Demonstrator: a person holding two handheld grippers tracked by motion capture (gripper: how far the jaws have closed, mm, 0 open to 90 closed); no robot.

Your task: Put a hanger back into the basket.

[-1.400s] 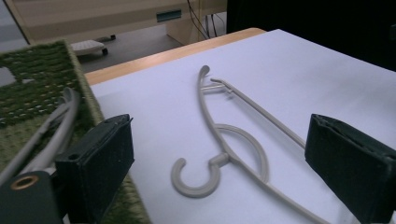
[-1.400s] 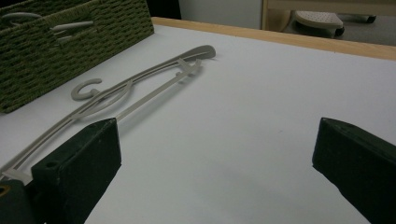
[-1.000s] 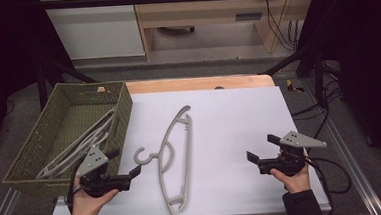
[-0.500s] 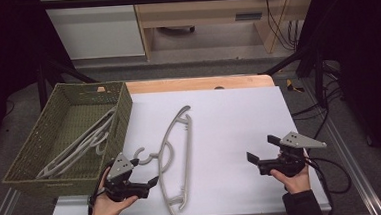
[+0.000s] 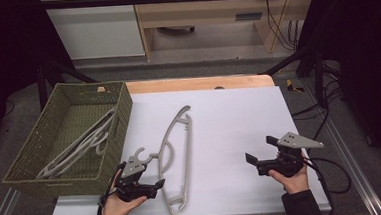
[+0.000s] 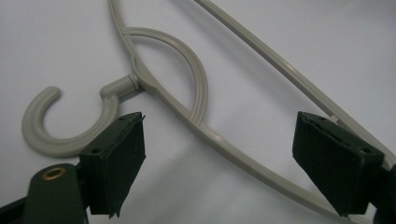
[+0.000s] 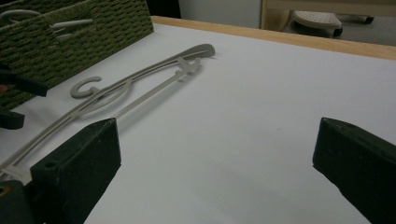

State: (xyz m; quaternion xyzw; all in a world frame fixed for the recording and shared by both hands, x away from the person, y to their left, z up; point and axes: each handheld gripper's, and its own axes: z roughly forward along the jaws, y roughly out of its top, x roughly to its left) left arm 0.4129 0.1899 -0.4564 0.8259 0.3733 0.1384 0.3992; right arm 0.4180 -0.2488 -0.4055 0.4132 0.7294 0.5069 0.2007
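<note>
A grey plastic hanger (image 5: 180, 153) lies flat on the white table (image 5: 229, 120), its hook (image 5: 141, 153) pointing left toward the basket. My left gripper (image 5: 155, 177) hovers low over the hanger's near half, just below the hook. In the left gripper view it (image 6: 219, 122) is open, and the jaws straddle the hanger's arm (image 6: 233, 151) without touching it, the hook (image 6: 70, 128) just beyond the left jaw. My right gripper (image 5: 260, 151) rests at the table's front right, open and holding nothing (image 7: 217, 126). From there the hanger (image 7: 140, 84) lies well off to the left.
A green woven basket (image 5: 123, 109) stands at the table's left edge with several grey hangers (image 5: 80, 144) inside; it appears as the basket (image 7: 70, 42) in the right gripper view. A wooden strip (image 5: 197, 83) runs along the table's far edge.
My left gripper has moved right from beside the basket to over the hanger's arm by the hook, jaws still open. The right gripper and the hanger have stayed put.
</note>
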